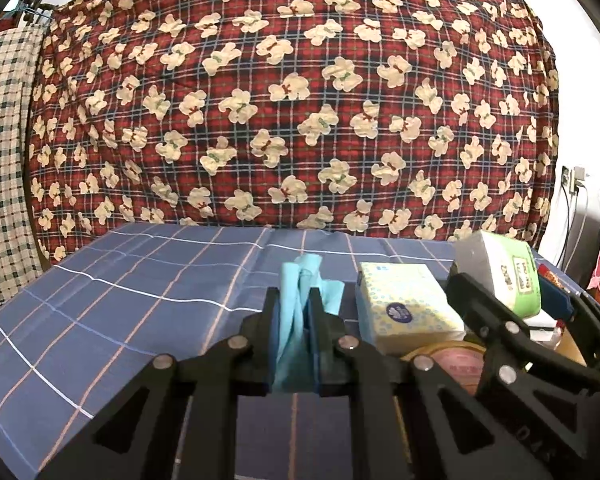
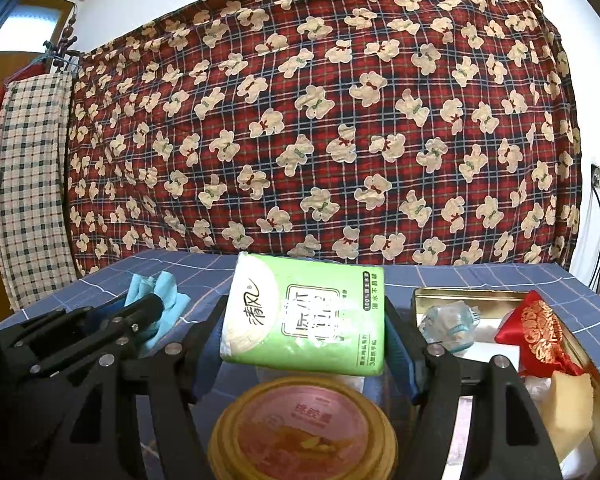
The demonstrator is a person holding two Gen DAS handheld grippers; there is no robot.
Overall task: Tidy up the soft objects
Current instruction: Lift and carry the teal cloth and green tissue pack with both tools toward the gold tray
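My left gripper [image 1: 294,300] is shut on a light blue cloth [image 1: 300,280] and holds it above the blue checked tablecloth [image 1: 120,300]. It also shows in the right wrist view [image 2: 156,304] at the left, with the cloth [image 2: 168,292] in it. My right gripper [image 2: 304,320] is shut on a green tissue pack [image 2: 300,316], held above a round lidded container [image 2: 304,432]. In the left wrist view the right gripper [image 1: 500,292] holds the green pack [image 1: 500,276] at the right. A yellow-and-white tissue pack [image 1: 404,304] lies between the grippers.
A gold metal tin [image 2: 480,294] at the right holds a red embroidered pouch [image 2: 536,332], a clear plastic item [image 2: 448,324] and pale cloths. A red plaid bear-print blanket [image 2: 320,128] hangs behind the table. A checked cloth [image 2: 28,200] hangs at the left.
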